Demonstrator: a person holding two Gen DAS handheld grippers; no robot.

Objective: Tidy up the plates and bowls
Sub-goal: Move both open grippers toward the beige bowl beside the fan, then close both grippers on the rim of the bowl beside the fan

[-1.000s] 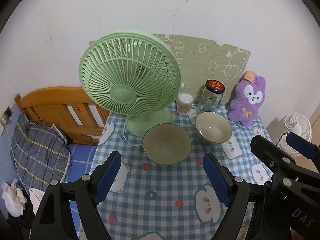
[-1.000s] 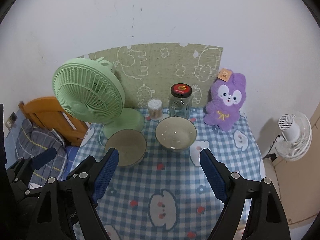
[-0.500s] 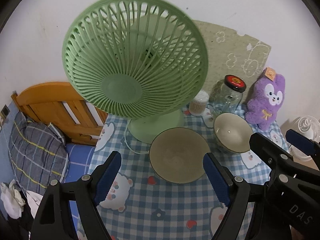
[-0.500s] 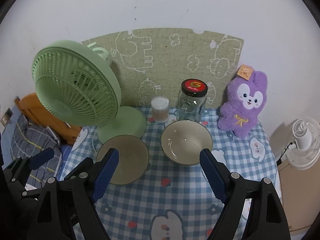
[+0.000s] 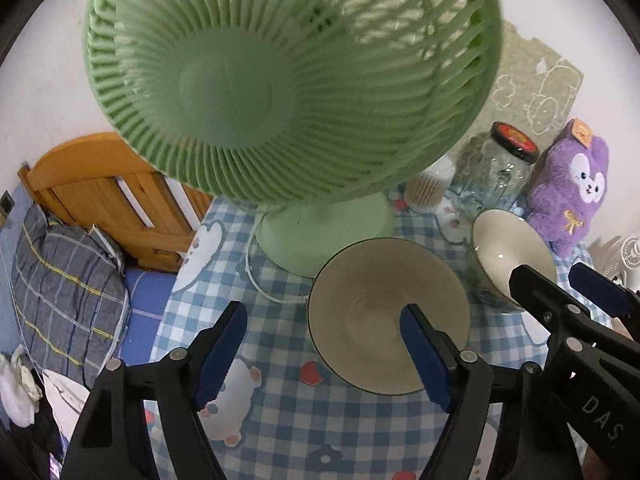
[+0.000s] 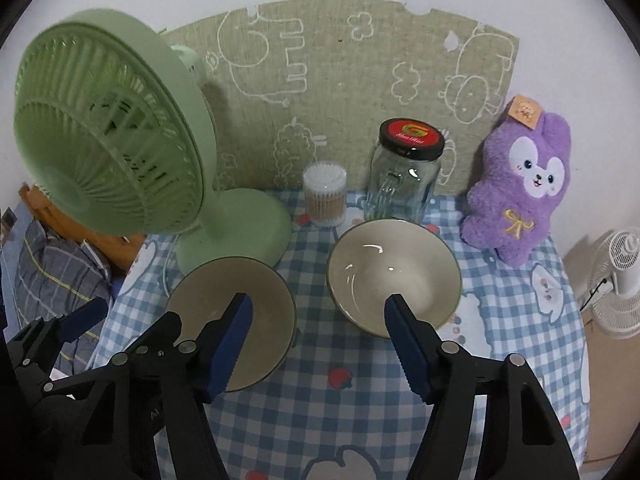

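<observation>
Both bowls loom larger than second ago. My left gripper (image 5: 324, 354) fingers closing, straddling matte bowl (image 5: 376, 320) rim; right gripper (image 6: 320, 344) fingers closing, nothing pinched, near glossy bowl (image 6: 394, 276). Green fan (image 5: 280, 92) fills upper frame, crowding worktop (image 5: 280, 420).

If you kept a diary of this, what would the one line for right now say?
stage: reaching | left gripper: jaws closing, empty, at left bowl | right gripper: jaws closing, empty, at right bowl | bowls: apart on table
</observation>
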